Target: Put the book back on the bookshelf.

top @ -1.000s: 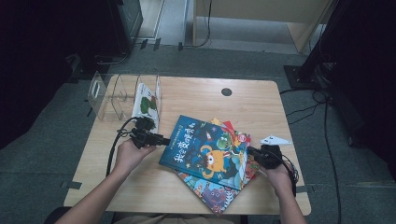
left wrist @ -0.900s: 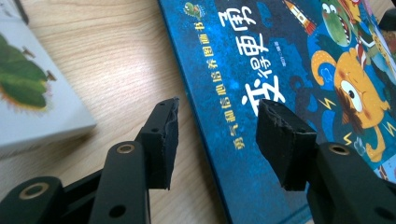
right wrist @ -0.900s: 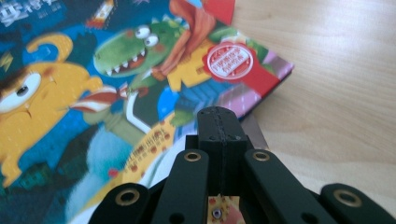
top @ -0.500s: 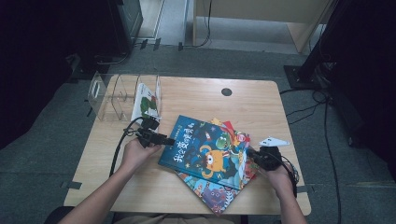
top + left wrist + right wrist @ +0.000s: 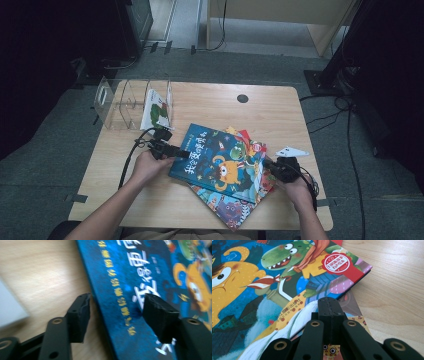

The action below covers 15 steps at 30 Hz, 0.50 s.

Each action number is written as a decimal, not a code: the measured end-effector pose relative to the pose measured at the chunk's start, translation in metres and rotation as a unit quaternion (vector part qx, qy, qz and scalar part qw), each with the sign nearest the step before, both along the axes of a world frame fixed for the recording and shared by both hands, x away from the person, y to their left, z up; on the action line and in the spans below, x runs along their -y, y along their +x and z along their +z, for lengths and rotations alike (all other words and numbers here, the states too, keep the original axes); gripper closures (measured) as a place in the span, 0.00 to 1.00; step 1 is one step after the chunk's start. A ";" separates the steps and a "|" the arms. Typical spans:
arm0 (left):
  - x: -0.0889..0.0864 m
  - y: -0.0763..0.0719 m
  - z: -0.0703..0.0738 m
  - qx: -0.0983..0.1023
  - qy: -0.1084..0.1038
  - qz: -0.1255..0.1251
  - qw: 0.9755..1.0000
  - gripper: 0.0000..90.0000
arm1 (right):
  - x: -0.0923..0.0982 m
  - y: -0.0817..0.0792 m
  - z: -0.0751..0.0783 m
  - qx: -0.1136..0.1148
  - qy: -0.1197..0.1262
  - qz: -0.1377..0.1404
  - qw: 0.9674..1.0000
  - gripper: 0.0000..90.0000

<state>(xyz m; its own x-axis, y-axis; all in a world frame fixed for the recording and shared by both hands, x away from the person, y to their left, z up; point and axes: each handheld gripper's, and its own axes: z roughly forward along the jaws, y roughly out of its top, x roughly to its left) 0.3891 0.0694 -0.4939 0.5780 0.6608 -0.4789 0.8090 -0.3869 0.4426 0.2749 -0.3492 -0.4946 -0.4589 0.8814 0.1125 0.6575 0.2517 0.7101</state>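
- Books lie in a loose pile on the wooden worktop [image 5: 260, 107], towards its near right part; the blue picture book [image 5: 220, 161] is on top, skewed to the worktop's edges.
- Under it a second book [image 5: 225, 207] sticks out at the near edge, and a red corner [image 5: 243, 134] peeps out at the far edge.
- The left gripper [image 5: 181, 153] sits at the blue book's left edge. In the left gripper view its jaws stand apart and have just been opening: one pad is over the bare wood just beside the book's edge, the other over the cover, so the edge runs between them. Neither pad presses on the book.
- The right gripper [image 5: 267, 163] is at the pile's right side. In the right gripper view its jaws [image 5: 329, 312] are fully together with nothing between them, the tip lying over the lower right of the cover, near the corner with the red round sticker [image 5: 336, 263]. Whether the tip touches the cover I cannot tell.
- A clear plastic rack [image 5: 132, 102] stands at the far left of the worktop, well apart from the pile, with one white and green book [image 5: 154, 111] upright in its right compartment.
- A round dark hole [image 5: 242, 98] is in the worktop at the far side.
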 end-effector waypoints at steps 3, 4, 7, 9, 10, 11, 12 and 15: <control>0.000 0.000 -0.001 0.000 -0.002 -0.007 1.000 0.39 | 0.000 0.000 0.000 0.001 0.000 0.001 1.000 1.00; 0.000 -0.001 0.000 0.001 -0.005 -0.012 1.000 0.40 | 0.000 0.000 0.000 0.000 0.000 0.000 1.000 1.00; 0.001 -0.001 -0.001 -0.001 -0.002 -0.009 1.000 0.41 | 0.000 0.000 0.000 0.001 0.000 0.001 1.000 1.00; 0.003 -0.005 0.002 0.016 0.019 0.013 1.000 0.37 | 0.000 0.000 0.000 0.001 0.000 0.001 1.000 1.00; 0.005 -0.009 0.004 0.040 0.031 0.010 0.999 0.36 | 0.000 0.000 0.000 0.001 0.000 0.000 1.000 1.00; 0.008 -0.012 0.007 0.054 0.038 0.008 0.998 0.36 | 0.000 0.000 0.000 0.001 0.000 0.000 1.000 1.00; 0.010 -0.013 0.010 0.057 0.050 0.005 0.997 0.39 | 0.000 0.000 0.000 0.002 0.000 0.000 1.000 1.00; 0.010 -0.009 0.010 0.033 0.040 0.003 0.999 0.44 | 0.000 0.000 0.000 0.002 0.000 0.000 1.000 1.00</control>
<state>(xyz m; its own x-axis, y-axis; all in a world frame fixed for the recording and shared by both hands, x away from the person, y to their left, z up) 0.3798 0.0596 -0.4843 0.6029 0.6982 -0.3861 0.7813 -0.4187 0.4628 0.2747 -0.3494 -0.4949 -0.4599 0.8810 0.1114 0.6545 0.2515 0.7130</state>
